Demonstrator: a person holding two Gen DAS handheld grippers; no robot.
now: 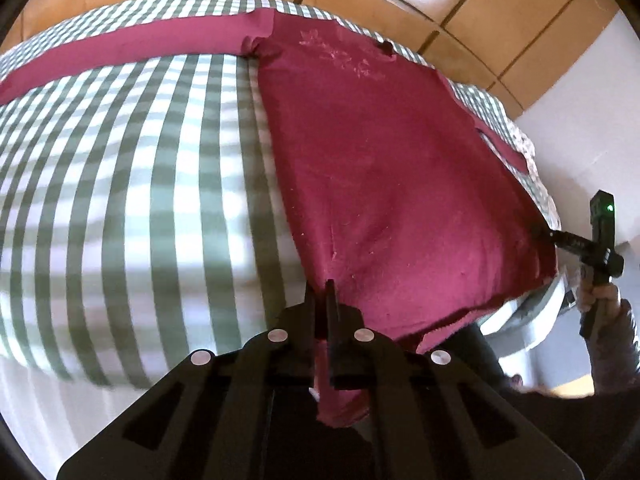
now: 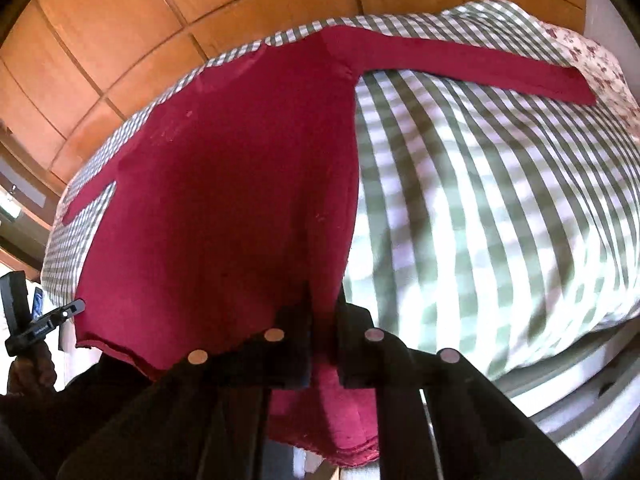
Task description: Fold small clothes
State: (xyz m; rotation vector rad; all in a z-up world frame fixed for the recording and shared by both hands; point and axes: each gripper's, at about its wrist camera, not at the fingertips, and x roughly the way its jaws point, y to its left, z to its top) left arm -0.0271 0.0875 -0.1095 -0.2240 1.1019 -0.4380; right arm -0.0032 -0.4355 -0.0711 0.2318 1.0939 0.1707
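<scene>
- The shirt (image 1: 384, 168) lies flat on the checked bed (image 1: 120, 184), sleeves spread to both sides, hem hanging just over the near edge.
- The left gripper (image 1: 323, 292) is clenched on 1 hem corner; fabric bunches between its fingers.
- The right gripper (image 2: 325, 300) is clamped on the other hem corner.
- Gripping both corners likely keeps the hem taut and level, so the lower half can be lifted evenly toward the collar for the first fold.
- 1 risk: the sleeves are not yet tucked in.

You are looking at a maroon long-sleeved shirt (image 1: 384, 168) lying flat, one sleeve (image 1: 132, 54) stretching toward nine o'clock, hem hanging nearest you.
</scene>
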